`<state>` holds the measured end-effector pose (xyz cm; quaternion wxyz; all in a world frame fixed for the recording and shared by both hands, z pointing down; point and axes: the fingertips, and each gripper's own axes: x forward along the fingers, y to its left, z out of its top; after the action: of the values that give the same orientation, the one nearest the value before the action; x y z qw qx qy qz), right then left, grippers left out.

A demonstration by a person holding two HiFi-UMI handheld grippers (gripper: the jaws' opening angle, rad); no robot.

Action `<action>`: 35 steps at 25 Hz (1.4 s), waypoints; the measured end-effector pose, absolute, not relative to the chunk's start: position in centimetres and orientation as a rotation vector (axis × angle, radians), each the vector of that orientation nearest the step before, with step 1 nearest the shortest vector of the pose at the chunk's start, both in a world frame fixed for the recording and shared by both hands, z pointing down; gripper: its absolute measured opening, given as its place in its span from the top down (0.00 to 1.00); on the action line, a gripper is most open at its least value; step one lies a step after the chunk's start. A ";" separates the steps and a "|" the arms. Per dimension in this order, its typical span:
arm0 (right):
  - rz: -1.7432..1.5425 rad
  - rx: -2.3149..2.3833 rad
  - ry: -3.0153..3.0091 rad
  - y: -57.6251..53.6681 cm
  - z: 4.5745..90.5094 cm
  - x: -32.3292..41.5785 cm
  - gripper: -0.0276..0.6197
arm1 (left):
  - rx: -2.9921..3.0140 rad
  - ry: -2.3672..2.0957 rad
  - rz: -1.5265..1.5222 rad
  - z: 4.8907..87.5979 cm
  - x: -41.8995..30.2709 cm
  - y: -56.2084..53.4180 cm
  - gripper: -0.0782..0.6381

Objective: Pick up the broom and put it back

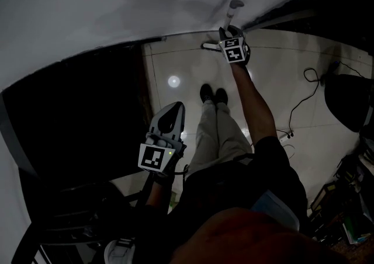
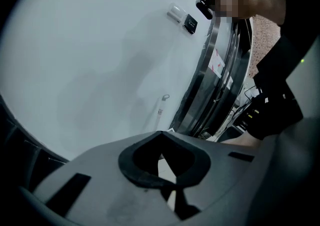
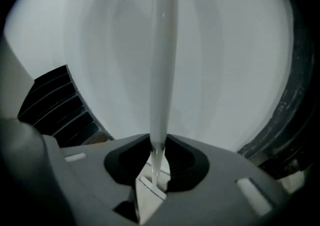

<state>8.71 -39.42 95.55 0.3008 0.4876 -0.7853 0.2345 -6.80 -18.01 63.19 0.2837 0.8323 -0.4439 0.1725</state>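
The broom's white handle stands up along the pale wall and runs down through the notch between the jaws of my right gripper, which is shut on it. In the head view, that right gripper is stretched out to the wall, with the handle's top above it and the broom's head on the floor tiles beside it. My left gripper hangs low by the person's left leg, jaws together and nothing in them. From the left gripper the handle shows far off against the wall.
A dark piece of furniture fills the left side. A black cable trails over the tiles at the right, near a dark round object. A metal door frame stands right of the broom. The person's shoes stand mid-floor.
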 end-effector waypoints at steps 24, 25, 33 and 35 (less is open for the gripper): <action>0.253 1.409 -2.382 -29.2 59.7 4.6 0.82 | 2.458 -1.296 0.087 45.7 -9.0 -19.7 0.88; 0.240 1.406 -2.402 -28.8 57.8 4.2 0.82 | 2.469 -1.302 0.081 44.8 -9.2 -19.7 0.88; 0.095 1.424 -2.515 -24.7 45.2 3.6 0.82 | 2.585 -1.272 0.048 38.8 -10.2 -19.2 0.88; 0.051 1.449 -2.549 -23.8 42.1 3.6 0.82 | 2.606 -1.268 0.040 37.6 -10.4 -19.5 0.88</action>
<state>3.62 -23.78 42.10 0.1045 0.4915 -0.8644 0.0174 -10.43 -19.47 37.61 0.1211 0.8925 -0.4342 0.0138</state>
